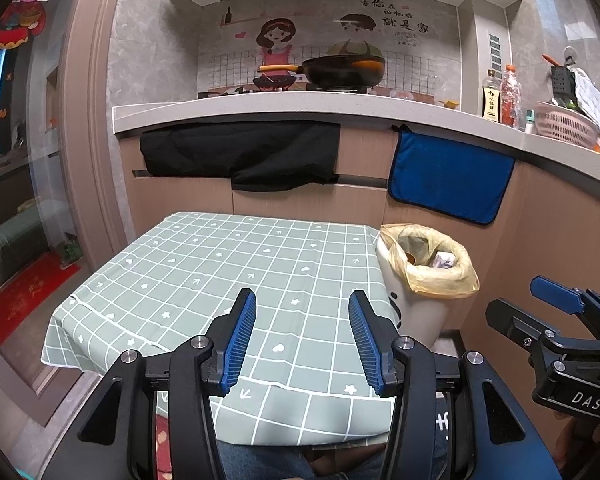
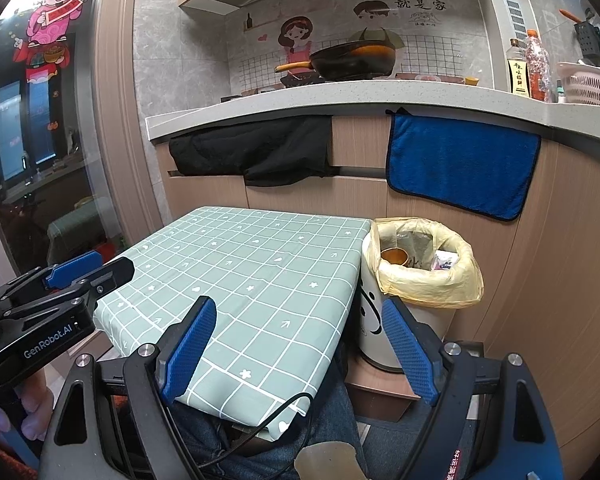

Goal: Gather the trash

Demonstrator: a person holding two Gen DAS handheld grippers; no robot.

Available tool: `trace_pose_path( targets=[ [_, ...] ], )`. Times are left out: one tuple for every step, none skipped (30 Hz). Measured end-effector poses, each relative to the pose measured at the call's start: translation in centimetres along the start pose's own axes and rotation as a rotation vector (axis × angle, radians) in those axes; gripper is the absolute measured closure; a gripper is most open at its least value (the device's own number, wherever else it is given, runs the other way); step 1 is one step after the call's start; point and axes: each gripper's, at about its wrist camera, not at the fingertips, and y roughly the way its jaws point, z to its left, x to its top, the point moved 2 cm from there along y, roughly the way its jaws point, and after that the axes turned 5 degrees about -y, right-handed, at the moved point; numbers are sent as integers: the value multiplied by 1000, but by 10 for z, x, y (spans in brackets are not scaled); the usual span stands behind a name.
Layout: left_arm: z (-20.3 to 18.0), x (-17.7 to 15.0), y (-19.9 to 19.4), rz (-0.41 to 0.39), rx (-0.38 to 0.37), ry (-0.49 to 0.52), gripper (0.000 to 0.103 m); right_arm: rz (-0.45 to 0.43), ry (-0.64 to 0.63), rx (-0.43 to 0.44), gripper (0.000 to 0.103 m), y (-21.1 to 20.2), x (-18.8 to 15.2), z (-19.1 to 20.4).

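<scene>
A: Largest item?
B: Kitchen counter (image 1: 284, 106), with a wok (image 1: 340, 70) on top; a black cloth (image 1: 240, 156) and a blue towel (image 1: 448, 178) hang from its front edge.

A: Next?
B: Small table (image 2: 236, 272), green checked cover, surface bare.

A: The trash?
B: Waste bin (image 2: 424, 276) with a yellow liner, standing just beside the table's far right corner. Inside: a brown cup (image 2: 394, 257) and a small carton (image 2: 444, 261).

A: Tools?
B: Left gripper (image 1: 302, 340): blue pads apart, holding nothing, above the table's near edge. Right gripper (image 2: 300, 350): spread wide, empty, over the near right corner.
</scene>
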Motion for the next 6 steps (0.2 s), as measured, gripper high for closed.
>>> trace_pose_path(
  targets=[
    [1,0,1,4,-1,-2,54,0,0,-1,20,1,0,1],
    [4,1,2,8,-5,-4,54,-1,1,-1,20,1,0,0],
    [4,1,4,14,-6,-6,54,-2,2,-2,20,0,0,1],
    [5,1,6,18,-10,-7,54,-1,2,-1,20,1,0,0],
    [6,2,8,25,-20,-8,54,-1,1,0,20,1,0,0],
    [7,2,10,33,-24,-9,54,-1,1,0,20,1,0,-1]
  ],
)
